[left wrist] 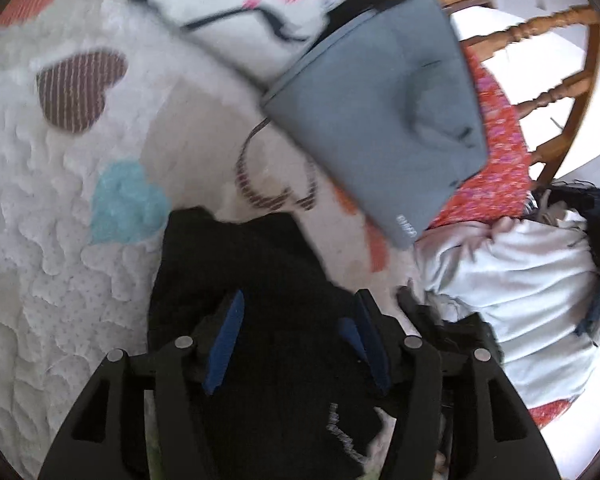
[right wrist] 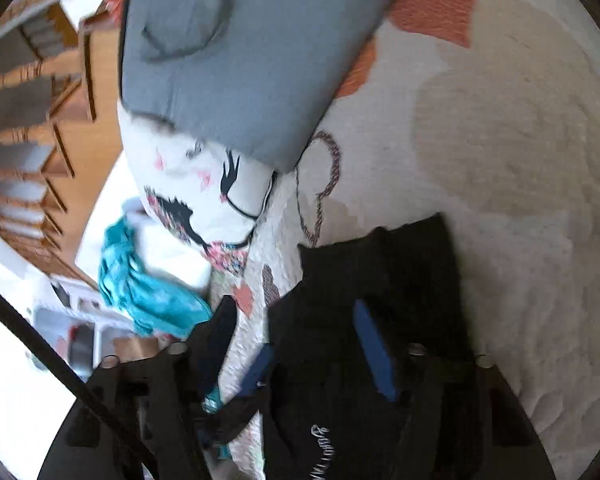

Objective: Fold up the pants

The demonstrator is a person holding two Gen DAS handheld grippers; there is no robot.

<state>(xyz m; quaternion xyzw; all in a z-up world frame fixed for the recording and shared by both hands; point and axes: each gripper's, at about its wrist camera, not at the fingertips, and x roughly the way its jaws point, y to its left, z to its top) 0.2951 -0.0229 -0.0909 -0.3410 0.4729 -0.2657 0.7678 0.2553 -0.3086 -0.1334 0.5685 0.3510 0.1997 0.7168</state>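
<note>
The black pants [left wrist: 260, 280] lie bunched on a white quilted bedspread [left wrist: 40, 240], with pale lettering near the bottom. My left gripper [left wrist: 296, 316] is open, its blue-padded fingers [left wrist: 226, 340] spread over the black fabric without clamping it. In the right wrist view the pants [right wrist: 400, 280] lie under my right gripper [right wrist: 296, 320]. It is open too, one blue pad [right wrist: 374, 348] over the fabric and the other finger off the pants' left edge.
A grey cushion [left wrist: 380, 112] lies on the bed beyond the pants and also shows in the right wrist view [right wrist: 240, 52]. A pile of pale laundry [left wrist: 520, 288] sits at the right by a wooden chair [left wrist: 572, 80]. A printed white pillow [right wrist: 204, 192] and teal cloth [right wrist: 140, 284] are at the bed's left edge.
</note>
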